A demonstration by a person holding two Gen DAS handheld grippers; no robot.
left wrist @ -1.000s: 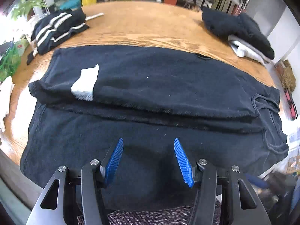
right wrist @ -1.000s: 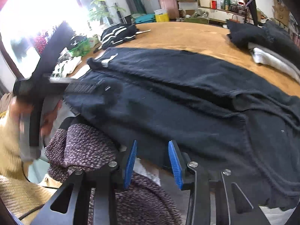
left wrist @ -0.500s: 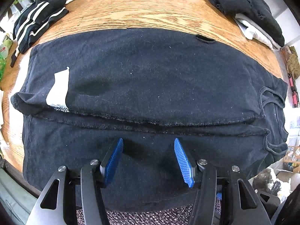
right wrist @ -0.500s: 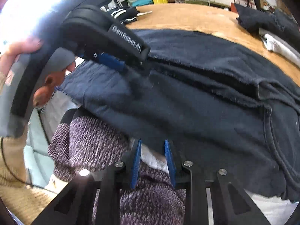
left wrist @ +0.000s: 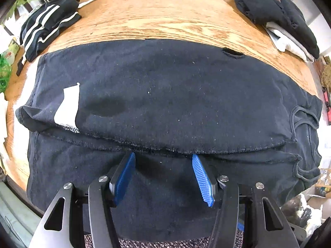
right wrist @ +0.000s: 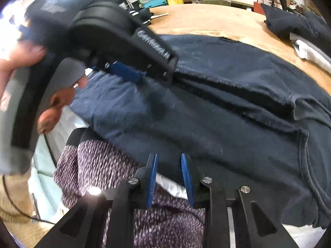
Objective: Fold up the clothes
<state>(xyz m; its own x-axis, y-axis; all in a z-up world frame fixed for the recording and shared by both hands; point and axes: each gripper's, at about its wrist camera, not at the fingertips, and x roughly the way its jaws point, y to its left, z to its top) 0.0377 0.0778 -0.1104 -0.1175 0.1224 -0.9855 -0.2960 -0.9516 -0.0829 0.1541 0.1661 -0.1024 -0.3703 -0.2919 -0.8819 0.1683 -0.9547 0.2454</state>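
The left hand-held gripper point(left wrist: 163, 175) has advanced over the past second, its blue fingertips point(left wrist: 126, 171) now reaching the frayed folded edge of the black T-shirt point(left wrist: 165, 95), with its jaws spread wide and grasping nothing. The right hand-held gripper point(right wrist: 168, 177) has narrowed its jaws from a second ago; they are standing slightly apart over the near hem, holding no cloth. The T-shirt is lying flat on the wooden counter point(left wrist: 155, 14), its far half folded toward the near side so a raw seam is running across the middle, and its near edge is hanging over the counter's rim. A white label point(left wrist: 68, 107) is showing on the folded layer at the left, and the neckline point(left wrist: 304, 117) is sitting at the right end. In the right wrist view, a person's hand point(right wrist: 24, 62) is gripping the left tool's handle above the shirt, and a speckled purple knit garment point(right wrist: 99, 165) is lying below. A striped black garment point(left wrist: 47, 24) is resting at the counter's far left, and a stack of dark and white folded clothes point(left wrist: 277, 20) at the far right.
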